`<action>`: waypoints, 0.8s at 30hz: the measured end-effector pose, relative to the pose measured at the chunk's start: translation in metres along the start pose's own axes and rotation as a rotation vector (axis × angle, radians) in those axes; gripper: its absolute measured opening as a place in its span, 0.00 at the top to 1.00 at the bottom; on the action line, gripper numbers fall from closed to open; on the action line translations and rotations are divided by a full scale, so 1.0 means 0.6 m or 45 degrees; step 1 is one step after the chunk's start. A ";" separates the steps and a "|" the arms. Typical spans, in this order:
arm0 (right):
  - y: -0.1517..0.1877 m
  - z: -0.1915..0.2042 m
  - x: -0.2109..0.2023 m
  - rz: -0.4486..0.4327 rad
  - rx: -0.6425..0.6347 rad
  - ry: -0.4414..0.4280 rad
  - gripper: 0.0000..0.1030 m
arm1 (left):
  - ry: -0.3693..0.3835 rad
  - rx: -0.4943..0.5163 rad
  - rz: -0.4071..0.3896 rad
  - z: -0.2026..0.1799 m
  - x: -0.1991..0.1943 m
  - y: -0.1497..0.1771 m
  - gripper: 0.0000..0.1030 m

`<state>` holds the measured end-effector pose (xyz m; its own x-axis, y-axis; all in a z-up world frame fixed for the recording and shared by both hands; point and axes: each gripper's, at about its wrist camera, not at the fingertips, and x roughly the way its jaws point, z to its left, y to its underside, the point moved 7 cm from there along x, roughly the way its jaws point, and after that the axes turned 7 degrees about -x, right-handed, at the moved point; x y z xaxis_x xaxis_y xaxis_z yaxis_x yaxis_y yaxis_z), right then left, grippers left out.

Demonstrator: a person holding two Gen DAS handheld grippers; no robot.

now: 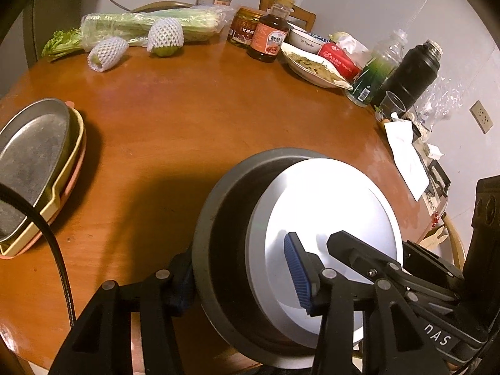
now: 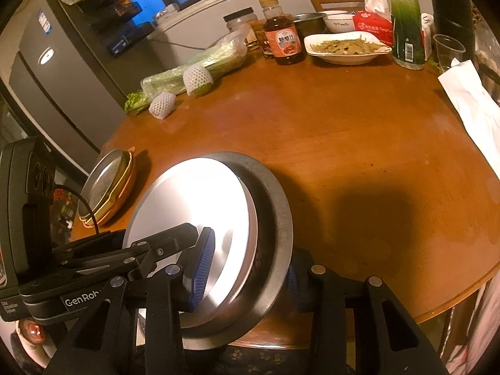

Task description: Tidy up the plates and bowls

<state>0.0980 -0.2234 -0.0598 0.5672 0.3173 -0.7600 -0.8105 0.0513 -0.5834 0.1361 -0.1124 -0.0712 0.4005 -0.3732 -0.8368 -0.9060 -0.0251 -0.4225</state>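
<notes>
A dark metal bowl (image 1: 218, 250) with a shiny steel bowl (image 1: 328, 193) nested inside it is tilted at the near edge of the round wooden table (image 1: 187, 118). My left gripper (image 1: 237, 256) straddles their wall, one blue pad (image 1: 297, 275) inside on the steel and the other finger outside the dark bowl. My right gripper (image 2: 250, 250) clamps the same dark bowl (image 2: 275, 218) and steel bowl (image 2: 187, 200) from the opposite side, with its blue pad (image 2: 204, 268) on the steel. At the left edge a metal tray rests on yellow and pink plates (image 1: 34, 156) (image 2: 106, 187).
Along the far edge lie bagged celery (image 1: 150, 26), two fruits in foam nets (image 1: 165, 36), jars, a sauce bottle (image 1: 270, 31), a plate of food (image 1: 309, 65), a white bowl, a tissue pack, a green bottle (image 1: 375, 72), a black flask (image 1: 412, 68) and white paper (image 1: 406, 156). A grey fridge (image 2: 62, 62) stands left.
</notes>
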 end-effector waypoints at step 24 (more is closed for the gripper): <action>-0.050 0.078 -0.013 -0.037 -0.102 -0.008 0.59 | 0.006 -0.044 -0.095 0.043 -0.075 -0.033 0.51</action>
<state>0.1110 -0.1832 -0.0228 0.5893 0.3229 -0.7406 -0.7793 -0.0149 -0.6265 0.1395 -0.0710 -0.0346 0.4664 -0.3737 -0.8018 -0.8780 -0.0851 -0.4711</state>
